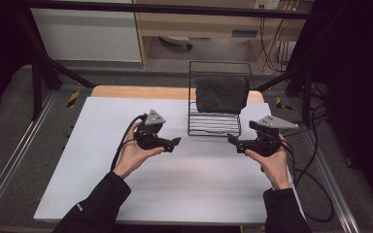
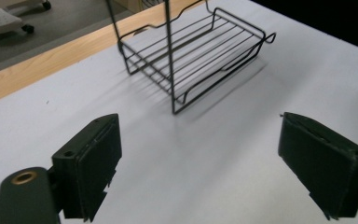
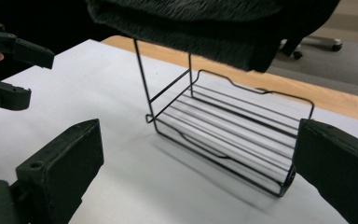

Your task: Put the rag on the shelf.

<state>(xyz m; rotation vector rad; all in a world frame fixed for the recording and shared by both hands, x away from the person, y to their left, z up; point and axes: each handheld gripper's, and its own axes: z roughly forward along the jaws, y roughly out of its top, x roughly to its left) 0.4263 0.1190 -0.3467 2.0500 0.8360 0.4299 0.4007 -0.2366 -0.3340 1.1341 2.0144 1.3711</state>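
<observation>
A white table [image 1: 175, 189] with a bare wooden strip along its far edge stood inside a dark frame, office floor and cabinets beyond. Toward the far side sat a black wire rack [image 1: 213, 124], a dark grey towel [image 1: 222, 93] draped over its top rail and hanging above the rack's empty floor. The left tool [image 1: 176, 142] and the right tool [image 1: 231, 139] hovered either side of the rack's near end, both released with jaws spread and nothing between them. The towel seemed loosely hung, so a careless brush from either tool could probably drag it off the rail. The light rack could also slide or tip if a jaw hooked a wire.
</observation>
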